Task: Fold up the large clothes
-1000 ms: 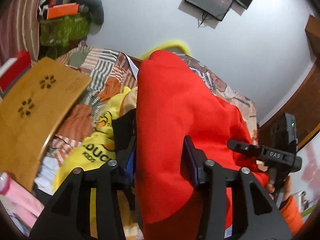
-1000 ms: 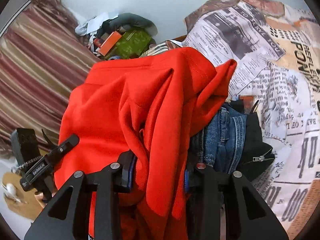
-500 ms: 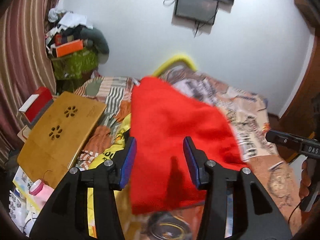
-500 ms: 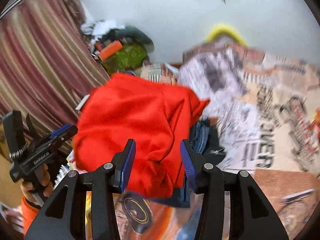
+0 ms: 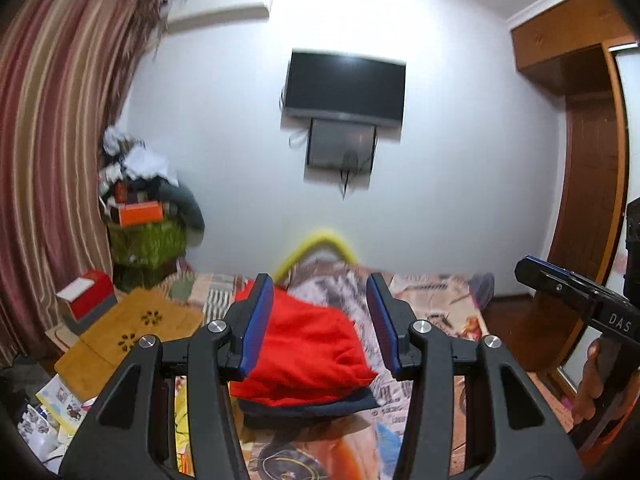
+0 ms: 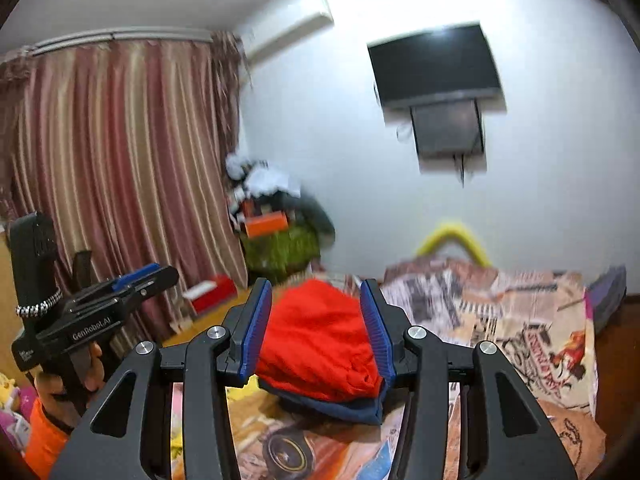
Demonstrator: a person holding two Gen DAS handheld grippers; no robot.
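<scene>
Both grippers lifted clear, folded red garment lying on the bed

The left gripper and the right gripper both stand with their blue-padded jaws spread and nothing between them; the right one's jaws have just been opening. The folded red fleece garment lies well beyond the fingertips on top of a dark navy folded piece of clothing, on the bed with the newspaper-print cover. A light wooden lap desk with flower-shaped cutouts sits left of the pile, with a red and white box beside it. Behind, a black wall-mounted television hangs on the white wall, striped maroon curtains at the left
</scene>
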